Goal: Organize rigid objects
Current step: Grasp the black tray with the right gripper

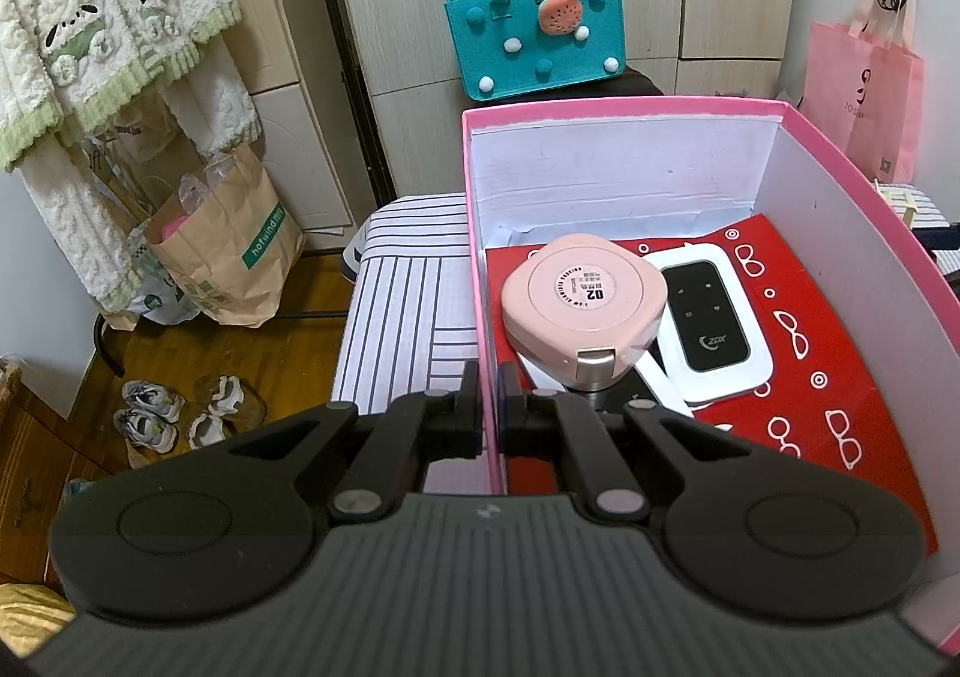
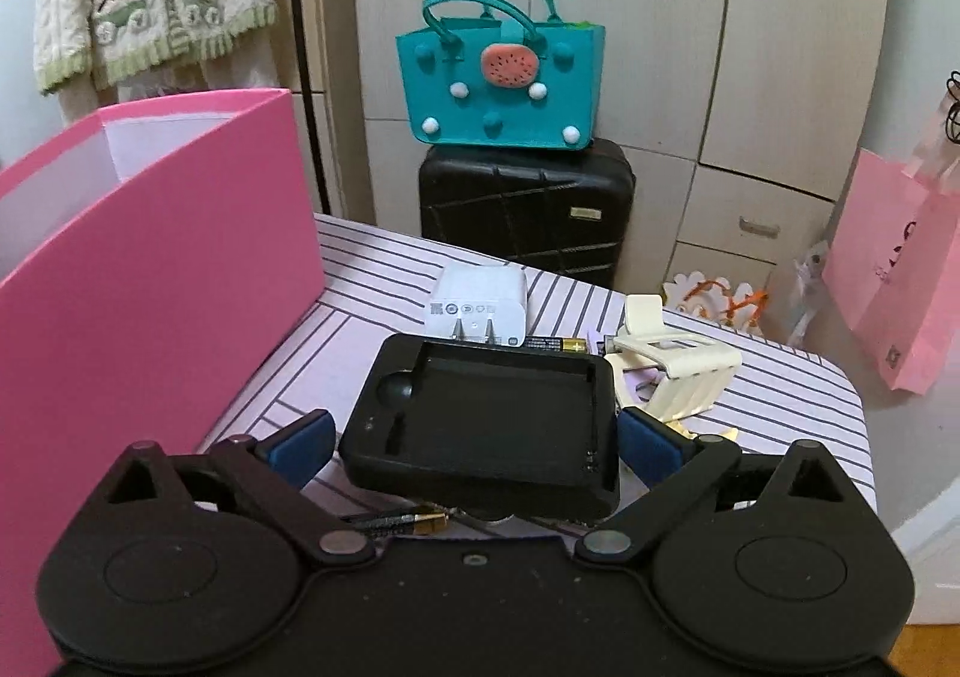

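A pink box [image 1: 600,107] stands on a striped surface [image 1: 408,317]. It holds a pink rounded device [image 1: 582,299], a white pocket router [image 1: 714,329] and a red card [image 1: 810,377]. My left gripper [image 1: 489,395] is shut on the box's near-left wall. In the right wrist view the pink box [image 2: 150,287] stands at the left. A black hollow case [image 2: 486,419] lies between the blue pads [image 2: 300,446] of my right gripper [image 2: 477,443]. Its jaws stand wide and do not press on the case. Behind the case lie a white charger plug [image 2: 477,311], a battery [image 2: 552,344] and a cream claw clip [image 2: 678,371].
Another battery [image 2: 408,524] lies under the case's near edge. A teal felt bag [image 2: 504,89] sits on a black suitcase [image 2: 528,215] behind the surface. A pink shopping bag [image 2: 900,287] hangs at the right. Paper bags [image 1: 228,251] and shoes [image 1: 150,413] are on the floor at the left.
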`<state>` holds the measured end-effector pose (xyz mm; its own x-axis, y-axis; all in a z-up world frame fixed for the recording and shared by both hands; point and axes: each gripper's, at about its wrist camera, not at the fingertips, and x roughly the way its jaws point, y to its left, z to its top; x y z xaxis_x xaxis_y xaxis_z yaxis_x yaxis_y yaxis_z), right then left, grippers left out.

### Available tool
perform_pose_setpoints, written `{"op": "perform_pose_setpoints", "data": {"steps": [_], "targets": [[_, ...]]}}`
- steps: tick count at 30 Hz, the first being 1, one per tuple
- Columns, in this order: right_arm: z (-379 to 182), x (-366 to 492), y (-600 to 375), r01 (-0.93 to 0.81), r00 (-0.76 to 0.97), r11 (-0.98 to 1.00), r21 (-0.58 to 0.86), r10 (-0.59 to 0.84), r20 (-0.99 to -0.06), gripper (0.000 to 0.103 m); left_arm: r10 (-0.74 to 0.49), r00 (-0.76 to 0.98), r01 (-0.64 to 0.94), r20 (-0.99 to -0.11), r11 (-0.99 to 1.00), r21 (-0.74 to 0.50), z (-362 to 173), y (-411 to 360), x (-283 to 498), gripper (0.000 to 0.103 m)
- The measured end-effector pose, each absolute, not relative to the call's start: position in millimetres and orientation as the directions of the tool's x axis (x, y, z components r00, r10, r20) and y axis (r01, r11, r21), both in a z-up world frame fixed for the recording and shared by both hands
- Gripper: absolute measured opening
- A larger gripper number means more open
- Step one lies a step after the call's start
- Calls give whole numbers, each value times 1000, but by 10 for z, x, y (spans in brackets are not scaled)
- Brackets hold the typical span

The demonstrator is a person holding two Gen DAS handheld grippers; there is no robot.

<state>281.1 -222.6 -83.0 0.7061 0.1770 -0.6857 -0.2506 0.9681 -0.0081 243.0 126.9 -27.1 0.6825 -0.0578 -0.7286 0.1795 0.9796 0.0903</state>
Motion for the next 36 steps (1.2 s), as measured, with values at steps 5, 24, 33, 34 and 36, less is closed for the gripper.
{"op": "perform_pose_setpoints", "data": {"steps": [5, 24, 33, 34, 36], "targets": [[-765, 2842, -2354, -144, 704, 984, 109, 179, -687, 93, -66, 683, 172, -727, 982, 72, -274, 1278, 2434, 4], [-36, 2331, -2311, -309, 726, 935, 174, 350, -592, 94, -49, 702, 162, -710, 983, 92, -153, 1305, 2255, 4], [381, 2234, -1720, -573, 676, 819, 24, 489, -551, 94, -51, 726, 158, -686, 983, 94, -119, 1304, 2009, 3], [396, 2244, -1614, -612, 656, 791, -6, 503, -563, 94, -48, 726, 157, -686, 983, 97, -124, 1294, 1997, 3], [390, 2282, -1405, -666, 620, 744, -54, 512, -594, 94, -42, 727, 164, -686, 980, 114, -140, 1272, 1969, 3]]}}
